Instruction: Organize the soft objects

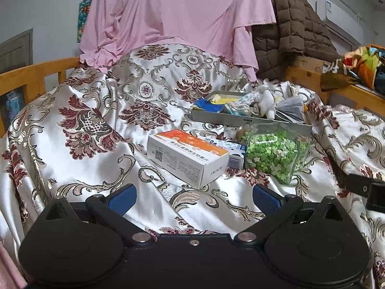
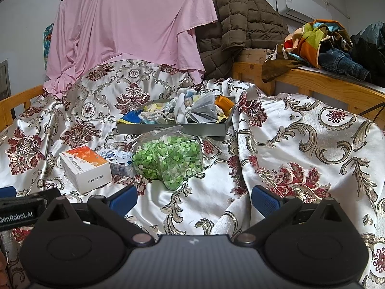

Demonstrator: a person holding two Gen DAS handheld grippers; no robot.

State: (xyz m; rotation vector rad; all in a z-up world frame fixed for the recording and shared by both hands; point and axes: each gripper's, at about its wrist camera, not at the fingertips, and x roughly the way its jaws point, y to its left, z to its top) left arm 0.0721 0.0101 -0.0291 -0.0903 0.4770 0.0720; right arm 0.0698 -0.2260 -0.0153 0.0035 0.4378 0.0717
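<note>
Right wrist view: gray tray of soft things lies beyond both released, empty hand-held grippers.

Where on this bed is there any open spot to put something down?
Bare bedspread lies right of the jar of green paper stars, toward the wooden rail; another patch lies left of the orange-and-white box. The cloth is rumpled, so neither is flat. The grey tray is heaped full, and boxes and jar crowd its front.

Soft bits — heaped in tray
</note>
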